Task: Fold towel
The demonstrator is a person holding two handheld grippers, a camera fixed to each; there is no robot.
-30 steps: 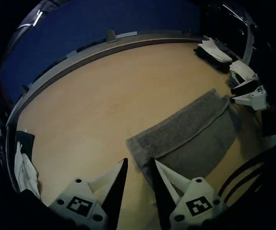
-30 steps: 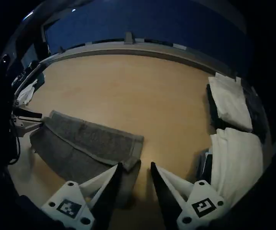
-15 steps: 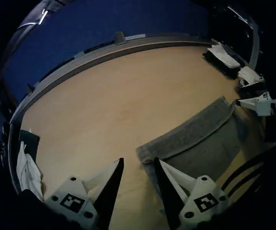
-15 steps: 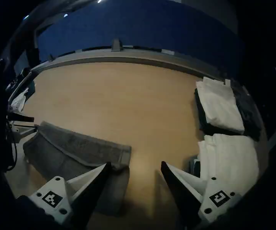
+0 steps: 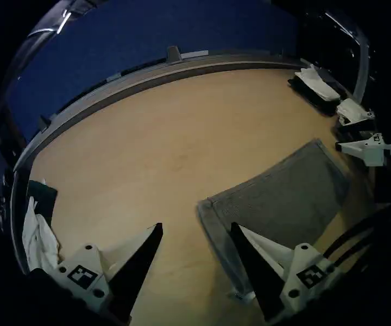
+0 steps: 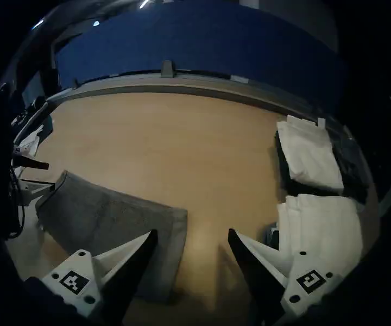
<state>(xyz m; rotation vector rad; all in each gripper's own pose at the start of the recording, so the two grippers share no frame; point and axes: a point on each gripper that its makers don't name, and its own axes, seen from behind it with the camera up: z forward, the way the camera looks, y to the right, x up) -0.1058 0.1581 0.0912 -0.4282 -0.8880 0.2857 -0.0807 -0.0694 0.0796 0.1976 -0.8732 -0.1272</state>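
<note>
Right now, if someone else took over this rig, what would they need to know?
Left tool: open, empty, at one end of the grey towel.
Right tool: open, empty, at the opposite end.
The towel lies flat on the wooden table. It looks folded once, with a lower layer's edge showing.
Left to do: probably another fold. White folded stacks sit to the right tool's side.

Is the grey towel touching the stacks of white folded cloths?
Apart. The right gripper view shows bare wooden table between the grey towel and the white cloths.
</note>
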